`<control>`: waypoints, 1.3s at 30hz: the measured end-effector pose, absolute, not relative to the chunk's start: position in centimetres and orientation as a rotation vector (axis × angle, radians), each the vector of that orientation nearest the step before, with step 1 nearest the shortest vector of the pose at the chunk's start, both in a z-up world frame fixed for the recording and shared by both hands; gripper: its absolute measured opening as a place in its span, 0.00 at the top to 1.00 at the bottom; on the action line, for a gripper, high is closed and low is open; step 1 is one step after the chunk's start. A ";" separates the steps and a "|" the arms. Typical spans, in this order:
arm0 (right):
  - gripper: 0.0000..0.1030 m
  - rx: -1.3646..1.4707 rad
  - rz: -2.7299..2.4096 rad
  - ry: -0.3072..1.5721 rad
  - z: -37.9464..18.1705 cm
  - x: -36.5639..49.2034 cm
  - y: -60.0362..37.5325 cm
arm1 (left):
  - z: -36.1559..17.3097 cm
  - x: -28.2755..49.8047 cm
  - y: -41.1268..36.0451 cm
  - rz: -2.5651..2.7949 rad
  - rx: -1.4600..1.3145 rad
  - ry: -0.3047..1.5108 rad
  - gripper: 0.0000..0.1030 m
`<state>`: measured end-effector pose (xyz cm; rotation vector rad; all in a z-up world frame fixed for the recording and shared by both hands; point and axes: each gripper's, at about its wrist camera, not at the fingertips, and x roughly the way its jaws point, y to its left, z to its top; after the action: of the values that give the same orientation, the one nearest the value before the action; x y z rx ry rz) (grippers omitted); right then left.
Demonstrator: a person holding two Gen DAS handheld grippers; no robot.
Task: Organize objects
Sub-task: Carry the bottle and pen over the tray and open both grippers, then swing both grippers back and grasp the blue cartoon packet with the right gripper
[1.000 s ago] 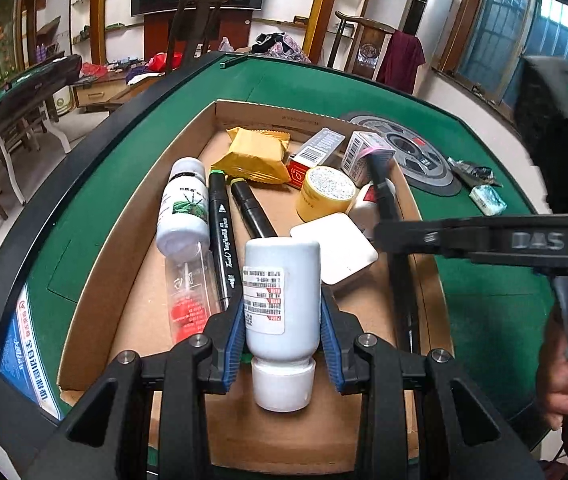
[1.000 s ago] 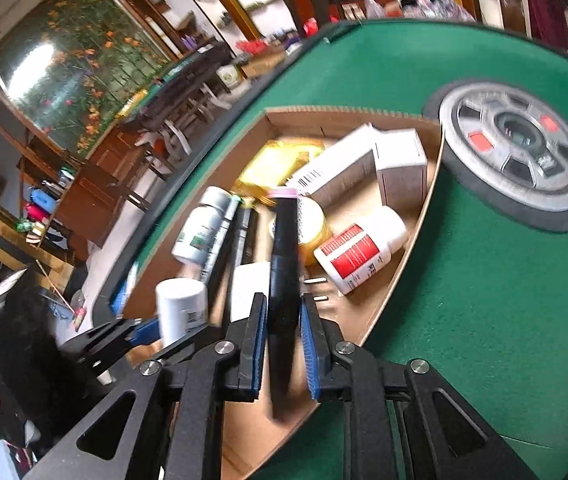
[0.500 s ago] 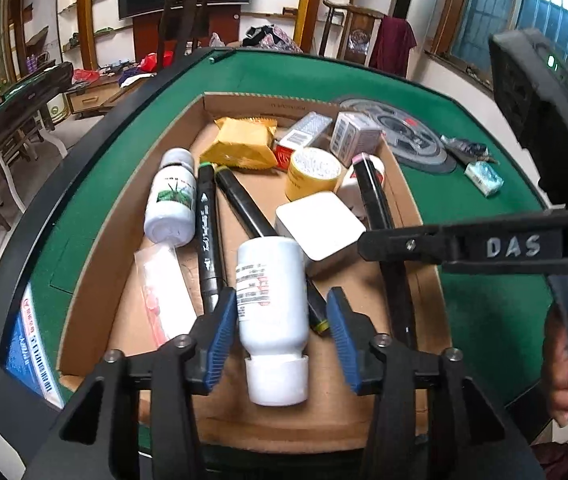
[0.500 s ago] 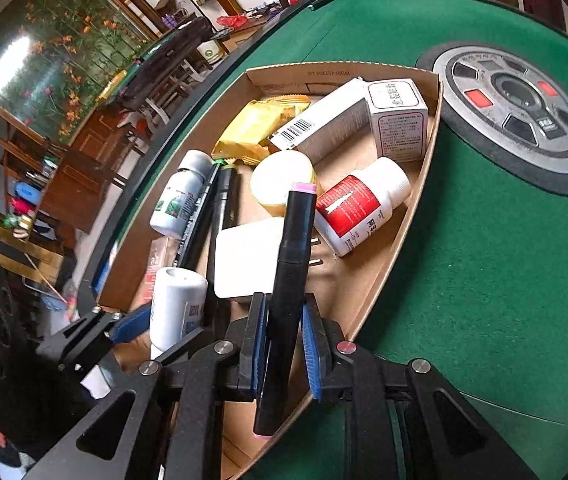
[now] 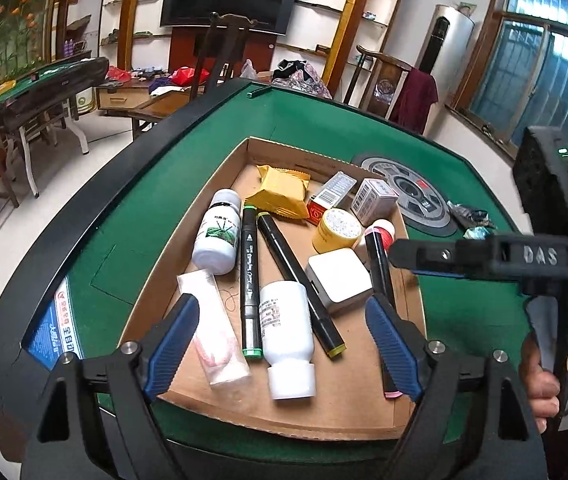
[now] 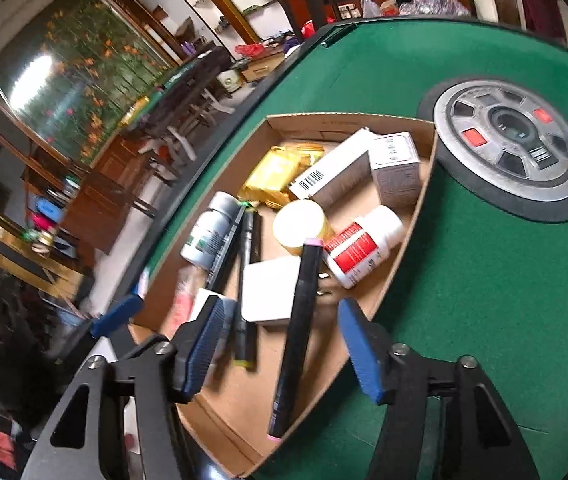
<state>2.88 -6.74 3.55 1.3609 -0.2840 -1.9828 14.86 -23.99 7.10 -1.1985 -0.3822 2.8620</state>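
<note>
A cardboard tray (image 5: 348, 412) on the green table holds the objects. My left gripper (image 5: 284, 344) is open above the tray's near end, and a white bottle (image 5: 286, 332) lies free between its pads. My right gripper (image 6: 284, 348) is open, and a black marker with pink ends (image 6: 298, 332) lies loose in the tray along its right wall; the marker also shows in the left wrist view (image 5: 380, 276). The right gripper's body (image 5: 496, 260) shows at the right of the left wrist view.
The tray also holds a white bottle with a green label (image 5: 219, 232), two black markers (image 5: 249, 280), a white square block (image 5: 340, 280), a yellow jar (image 5: 338, 230), a yellow packet (image 5: 284, 196), boxes (image 5: 376, 200) and a red-labelled bottle (image 6: 360, 248). A round grey disc (image 6: 512, 148) sits in the table.
Both grippers have opened. The left let go of the white bottle and the right let go of the pink-ended marker; both now lie in the tray. Both grippers have drawn back.
</note>
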 end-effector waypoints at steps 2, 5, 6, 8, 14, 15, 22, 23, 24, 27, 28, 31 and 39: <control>0.34 1.404 -1.917 -0.365 2.4 1.8 -6.8 | 7.1 15.0 -24.2 2.862 -1.188 -0.417 0.18; 0.34 1.451 -1.840 -0.450 1.2 0.3 -7.7 | 7.2 15.1 -24.3 2.860 -1.175 -0.440 0.18; 0.34 1.456 -1.838 -0.472 0.9 -0.1 -7.7 | 7.2 15.1 -24.2 2.861 -1.173 -0.441 0.18; 0.34 1.449 -1.903 -0.460 1.1 -1.1 -8.0 | 7.2 15.1 -24.3 2.858 -1.177 -0.442 0.18; 0.33 1.394 -2.005 -0.399 2.5 -1.7 -7.8 | 7.2 15.1 -24.0 2.848 -1.190 -0.438 0.17; 0.32 1.384 -2.013 -0.395 2.9 -1.6 -7.6 | 7.3 15.0 -23.9 2.850 -1.196 -0.433 0.16; 0.23 1.240 -2.220 -0.344 7.0 -0.4 -0.5 | 8.7 14.4 -22.0 2.810 -1.155 -0.410 0.16; 0.22 1.208 -2.298 -0.343 7.8 -0.4 1.8 | 9.2 14.2 -21.3 2.795 -1.137 -0.399 0.16; 0.20 1.193 -2.339 -0.344 8.3 -0.1 2.7 | 9.6 13.9 -20.6 2.780 -1.120 -0.391 0.16; 0.15 1.149 -2.510 -0.380 9.5 0.2 8.6 | 10.6 12.9 -18.1 2.730 -1.085 -0.361 0.14; 0.14 1.150 -2.563 -0.401 9.5 -0.1 10.6 | 10.8 12.5 -17.0 2.717 -1.083 -0.340 0.13; 0.13 1.184 -2.658 -0.448 8.7 -0.5 15.5 | 10.9 11.5 -13.5 2.678 -1.090 -0.265 0.12; 0.13 1.384 -2.747 -0.218 3.8 -1.8 19.3 | 9.4 10.6 -9.0 2.613 -1.148 -0.161 0.12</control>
<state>-1.77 19.34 3.80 1.3845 -0.2184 -2.7468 10.64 -8.99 9.43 -1.1477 -0.1610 2.6132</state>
